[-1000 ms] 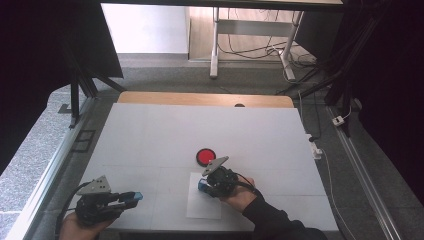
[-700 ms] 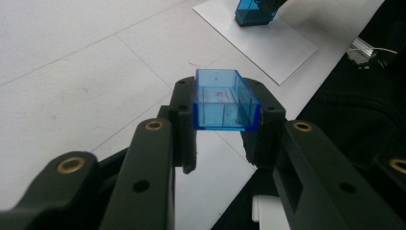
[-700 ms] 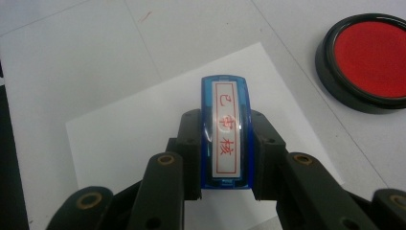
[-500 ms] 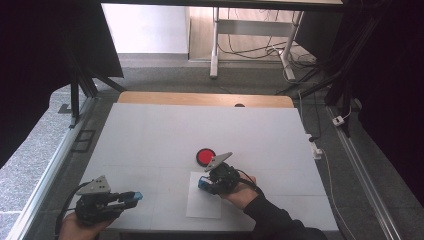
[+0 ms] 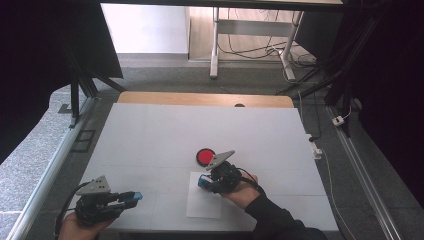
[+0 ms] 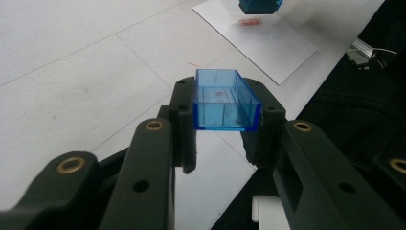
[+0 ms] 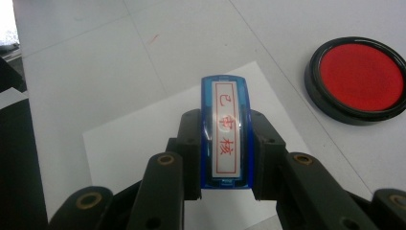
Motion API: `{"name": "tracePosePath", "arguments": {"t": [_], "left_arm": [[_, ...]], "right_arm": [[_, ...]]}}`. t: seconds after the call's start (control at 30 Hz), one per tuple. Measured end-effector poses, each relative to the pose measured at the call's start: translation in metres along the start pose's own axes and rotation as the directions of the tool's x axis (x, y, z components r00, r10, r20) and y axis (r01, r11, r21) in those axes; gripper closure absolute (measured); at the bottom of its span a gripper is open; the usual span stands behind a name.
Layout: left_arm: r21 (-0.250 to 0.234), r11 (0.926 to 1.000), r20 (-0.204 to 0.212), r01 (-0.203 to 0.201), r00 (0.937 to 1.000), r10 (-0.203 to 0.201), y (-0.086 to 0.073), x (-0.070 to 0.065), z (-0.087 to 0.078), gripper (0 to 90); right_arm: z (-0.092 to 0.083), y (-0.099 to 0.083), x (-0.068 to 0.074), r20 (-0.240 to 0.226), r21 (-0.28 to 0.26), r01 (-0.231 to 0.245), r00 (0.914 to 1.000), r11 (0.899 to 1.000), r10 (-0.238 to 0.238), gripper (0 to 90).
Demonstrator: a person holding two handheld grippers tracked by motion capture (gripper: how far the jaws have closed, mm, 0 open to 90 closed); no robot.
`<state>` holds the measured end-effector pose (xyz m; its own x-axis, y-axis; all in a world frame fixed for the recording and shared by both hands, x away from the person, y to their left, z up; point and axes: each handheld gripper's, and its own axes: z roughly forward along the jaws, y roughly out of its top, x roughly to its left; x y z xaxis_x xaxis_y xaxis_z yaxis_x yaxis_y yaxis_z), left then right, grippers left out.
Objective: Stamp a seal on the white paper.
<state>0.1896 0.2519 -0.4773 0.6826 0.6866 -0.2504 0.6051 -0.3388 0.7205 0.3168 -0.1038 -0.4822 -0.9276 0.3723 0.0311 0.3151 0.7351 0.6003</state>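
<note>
I'm holding stamp [image 7: 225, 139] in R gripper [image 7: 225, 143] over paper [image 5: 204, 202], long axis fwd; L gripper [image 6: 225, 120] pinching blue cap [image 6: 225, 100] nr table edge [image 5: 150, 225]

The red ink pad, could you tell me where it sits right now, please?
In the high view the red ink pad lies on the white table, just beyond the sheet of paper and close beside the right gripper.
</note>
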Motion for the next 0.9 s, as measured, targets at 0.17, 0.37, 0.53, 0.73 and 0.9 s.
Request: {"name": "tracePosePath", "arguments": {"t": [0.17, 0.37, 0.53, 0.73, 0.9], "left_arm": [[-0.002, 1.0, 0.001, 0.001, 1.0, -0.001, 0.0, 0.0, 0.0, 68.0], [-0.003, 1.0, 0.002, 0.001, 1.0, -0.001, 0.0, 0.0, 0.0, 68.0], [-0.002, 1.0, 0.001, 0.0, 1.0, 0.0, 0.0, 0.0, 0.0, 68.0], [-0.002, 1.0, 0.003, -0.003, 1.0, 0.003, 0.0, 0.0, 0.0, 68.0], [-0.001, 1.0, 0.005, -0.004, 1.0, 0.004, 0.0, -0.001, 0.0, 68.1]], "right_arm": [[-0.003, 0.001, 0.0, -0.005, -0.011, 0.0, 1.0, 1.0, 0.0, 70.5], [-0.009, 0.003, 0.001, -0.008, -0.033, 0.0, 1.0, 0.999, 0.0, 70.5], [-0.014, 0.005, 0.002, -0.011, -0.049, 0.002, 0.9999, 0.999, -0.003, 70.5], [-0.019, 0.007, 0.002, -0.015, -0.066, 0.001, 0.9999, 0.998, -0.002, 70.5], [-0.024, 0.009, 0.002, -0.017, -0.084, -0.003, 0.9999, 0.996, 0.002, 70.5]]}}
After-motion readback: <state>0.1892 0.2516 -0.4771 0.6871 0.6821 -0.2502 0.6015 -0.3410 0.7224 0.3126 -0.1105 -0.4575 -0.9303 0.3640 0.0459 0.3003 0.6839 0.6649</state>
